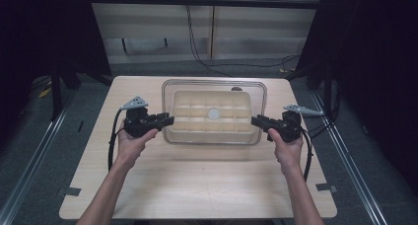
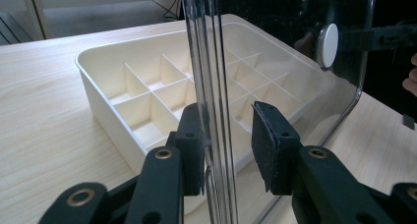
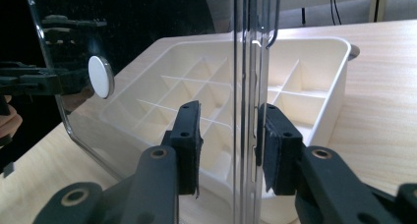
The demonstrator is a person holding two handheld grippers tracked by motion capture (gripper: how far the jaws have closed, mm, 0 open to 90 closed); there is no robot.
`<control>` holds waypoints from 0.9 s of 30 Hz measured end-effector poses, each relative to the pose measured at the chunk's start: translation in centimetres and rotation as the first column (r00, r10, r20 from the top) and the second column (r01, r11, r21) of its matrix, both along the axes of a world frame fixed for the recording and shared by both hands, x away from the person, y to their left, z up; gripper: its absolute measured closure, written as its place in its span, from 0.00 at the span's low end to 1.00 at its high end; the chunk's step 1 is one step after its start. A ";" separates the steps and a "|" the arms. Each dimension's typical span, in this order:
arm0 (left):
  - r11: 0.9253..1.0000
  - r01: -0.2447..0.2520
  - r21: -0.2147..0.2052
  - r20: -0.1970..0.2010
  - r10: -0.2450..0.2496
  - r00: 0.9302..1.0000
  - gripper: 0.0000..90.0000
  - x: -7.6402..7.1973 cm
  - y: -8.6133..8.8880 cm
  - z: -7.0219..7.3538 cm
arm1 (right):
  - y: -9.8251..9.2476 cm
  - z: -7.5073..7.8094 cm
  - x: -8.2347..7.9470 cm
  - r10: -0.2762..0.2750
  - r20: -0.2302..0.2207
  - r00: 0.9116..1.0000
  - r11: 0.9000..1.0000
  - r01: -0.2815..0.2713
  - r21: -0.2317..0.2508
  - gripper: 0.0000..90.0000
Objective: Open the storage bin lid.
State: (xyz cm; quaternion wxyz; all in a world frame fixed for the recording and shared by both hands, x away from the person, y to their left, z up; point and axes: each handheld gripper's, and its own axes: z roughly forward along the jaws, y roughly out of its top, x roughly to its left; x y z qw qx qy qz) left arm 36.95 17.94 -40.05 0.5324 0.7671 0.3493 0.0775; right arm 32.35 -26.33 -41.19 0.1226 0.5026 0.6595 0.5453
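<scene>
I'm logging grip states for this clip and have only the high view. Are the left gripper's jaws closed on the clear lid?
Observer: No. In the left gripper view, the left gripper has the clear lid edge-on between its jaws. One pad touches it and the other pad stands apart.
Operator: And the right gripper?
Observer: The right gripper straddles the opposite edge, with a gap showing at one pad.
Operator: Is the lid lying flat on the box?
Observer: No. It stands upright beside the divided box. Its white knob is on the face turned away from the box.
</scene>
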 end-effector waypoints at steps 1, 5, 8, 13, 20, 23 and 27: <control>1.000 0.000 0.000 0.000 0.000 1.000 0.74 0.0 0.0 0.0 | 0.0 0.0 0.0 0.000 0.000 1.000 1.000 0.000 0.000 0.71; 1.000 -0.023 -0.008 0.013 0.023 1.000 0.73 -0.3 0.3 0.3 | 0.2 1.0 -0.6 0.015 0.029 0.999 1.000 -0.015 0.006 0.74; 1.000 -0.017 0.002 0.000 0.017 1.000 0.73 -0.3 0.4 0.2 | 0.3 1.1 -0.7 0.027 0.027 0.999 1.000 -0.027 0.000 0.74; 1.000 -0.009 0.029 0.003 0.009 1.000 0.73 -0.5 0.4 0.2 | 0.3 0.7 -1.0 0.030 0.020 0.999 1.000 -0.030 -0.002 0.74; 1.000 0.017 0.026 0.006 -0.018 1.000 0.74 -1.4 0.5 1.1 | 0.1 1.0 -1.3 0.040 0.000 0.999 0.999 -0.040 -0.008 0.73; 0.999 0.017 0.050 0.025 -0.018 1.000 0.74 -1.8 0.5 1.2 | 0.1 0.8 -1.6 0.044 -0.005 0.999 0.999 -0.044 -0.004 0.73; 0.998 0.016 0.055 0.015 -0.017 1.000 0.74 -2.2 0.5 1.0 | 0.3 0.7 -1.9 0.046 -0.009 0.999 0.999 -0.046 -0.020 0.72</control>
